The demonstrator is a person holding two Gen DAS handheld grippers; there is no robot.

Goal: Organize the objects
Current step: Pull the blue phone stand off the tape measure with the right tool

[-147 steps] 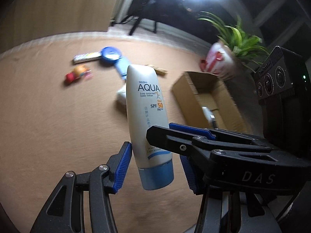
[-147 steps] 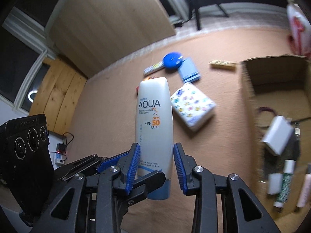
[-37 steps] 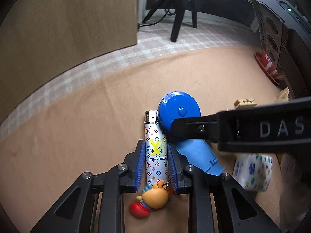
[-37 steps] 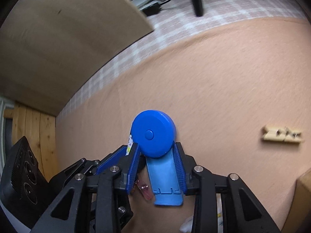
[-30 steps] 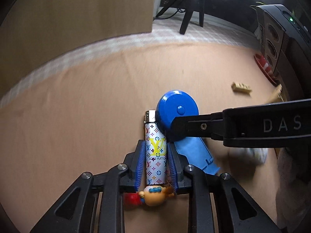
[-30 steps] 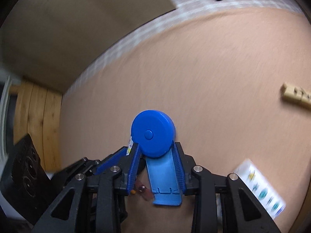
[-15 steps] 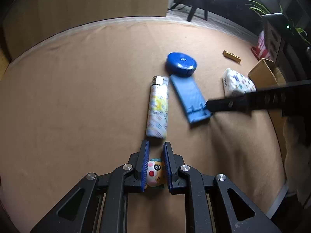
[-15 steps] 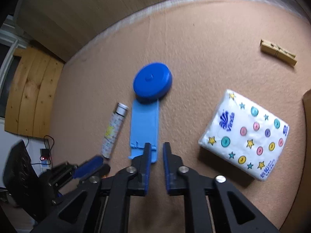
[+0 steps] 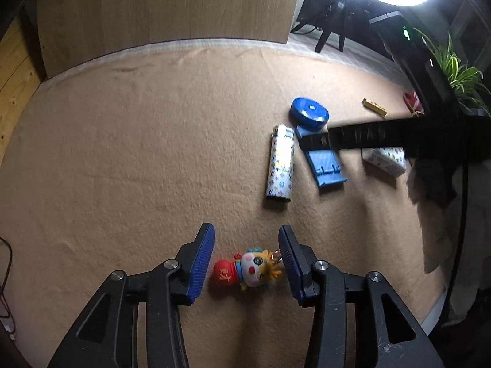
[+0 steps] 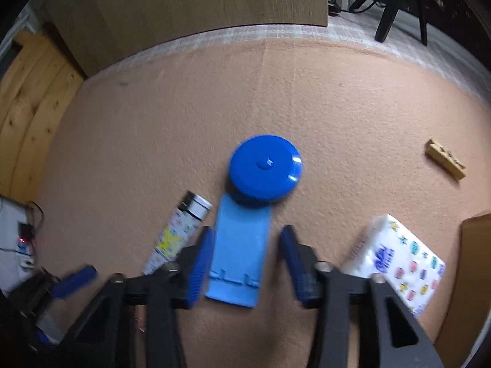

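Left wrist view: left gripper (image 9: pixel 245 265) spread wide, grasping nothing. Cartoon keychain figure (image 9: pixel 247 270) lying crosswise on the tan carpet (image 9: pixel 122 153) between the blue pads (image 9: pixel 201 263), apparently untouched by either. Patterned lighter (image 9: pixel 280 162) flat at 12 o'clock from the figure, well apart. Blue round case (image 9: pixel 309 113) and blue phone stand (image 9: pixel 326 168) at 1 o'clock, partly crossed by the other tool. Tissue pack (image 9: pixel 386 159) and wooden clothespin (image 9: pixel 373 107) further right.

Right wrist view: right gripper (image 10: pixel 245 265) released, straddling the near end of the phone stand (image 10: pixel 241 248) without evident contact; slight blur. Round case (image 10: pixel 265 168) overlapping the stand's far end. Lighter (image 10: pixel 178 233) at 10 o'clock, tissue pack (image 10: pixel 402 257) at 3 o'clock, clothespin (image 10: pixel 445 159) at 2 o'clock. Cardboard box edge (image 10: pixel 472 276) at far right.

Progress: six items loose on the carpet, none seen boxed; most sorting apparently outstanding.
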